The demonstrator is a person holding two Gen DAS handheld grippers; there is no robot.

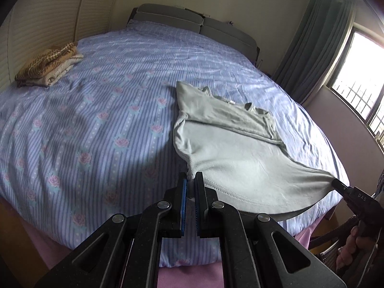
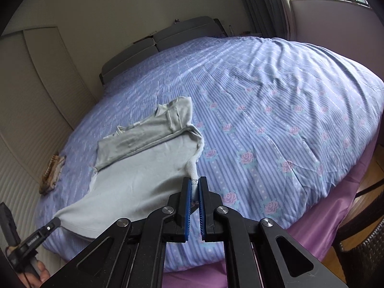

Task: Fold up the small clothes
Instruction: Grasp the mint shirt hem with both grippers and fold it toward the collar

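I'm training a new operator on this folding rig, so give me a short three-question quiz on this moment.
1. True or false: the left gripper and the right gripper each pinch a bottom corner of the pale grey shirt.
2. Where does the folded brown patterned cloth lie? A) on the shirt B) apart from it, at the bed's far side beside the slatted wall C) on the floor
3. Fill in: the shirt's top part, with the collar, is folded ____ over its body.

Key: 1 true; 2 B; 3 down
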